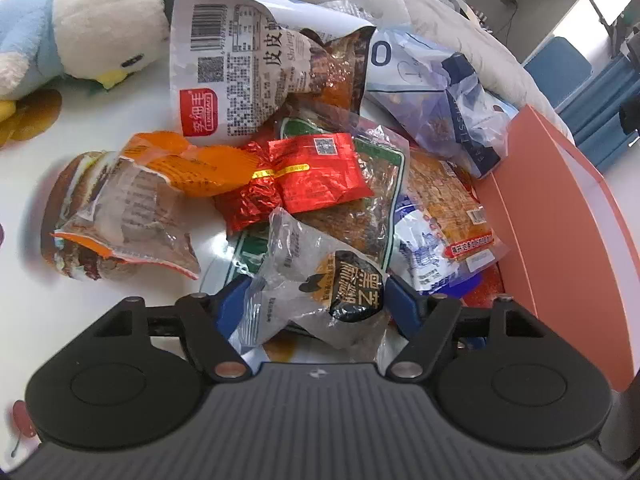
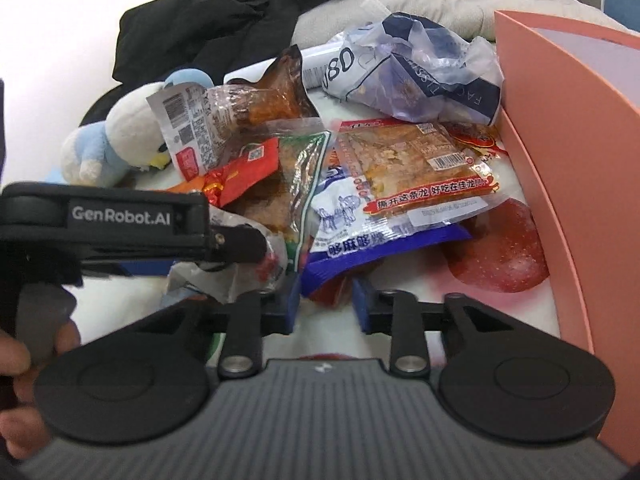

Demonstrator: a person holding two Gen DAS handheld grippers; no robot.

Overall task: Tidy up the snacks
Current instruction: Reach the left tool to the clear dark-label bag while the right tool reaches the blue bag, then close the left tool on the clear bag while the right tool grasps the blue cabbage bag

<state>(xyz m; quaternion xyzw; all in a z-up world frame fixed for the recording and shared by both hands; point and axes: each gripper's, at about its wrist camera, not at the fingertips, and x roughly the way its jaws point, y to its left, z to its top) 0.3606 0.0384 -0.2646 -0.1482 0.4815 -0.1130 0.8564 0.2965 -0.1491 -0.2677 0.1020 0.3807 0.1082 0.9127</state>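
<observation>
A heap of snack packets lies on the white table [image 1: 48, 300]. In the left wrist view my left gripper [image 1: 318, 300] has its blue fingers [image 1: 234, 304] pressed on both sides of a crumpled clear packet with a black and gold label [image 1: 340, 284]. The right wrist view shows that gripper from the side [image 2: 256, 244], with the packet [image 2: 224, 276] bunched under it. My right gripper [image 2: 326, 308] stands with a narrow gap between its fingers; the lower corner of a blue and white packet [image 2: 360, 236] reaches just into the gap, and the pads do not press it.
A salmon-pink open box [image 1: 560, 220] [image 2: 560, 120] stands right of the heap. A blue and white plush bird [image 1: 80, 32] [image 2: 116, 136] lies at the left, and a black jacket [image 2: 240, 12] behind. A person's hand [image 2: 24, 360] holds the left gripper's handle.
</observation>
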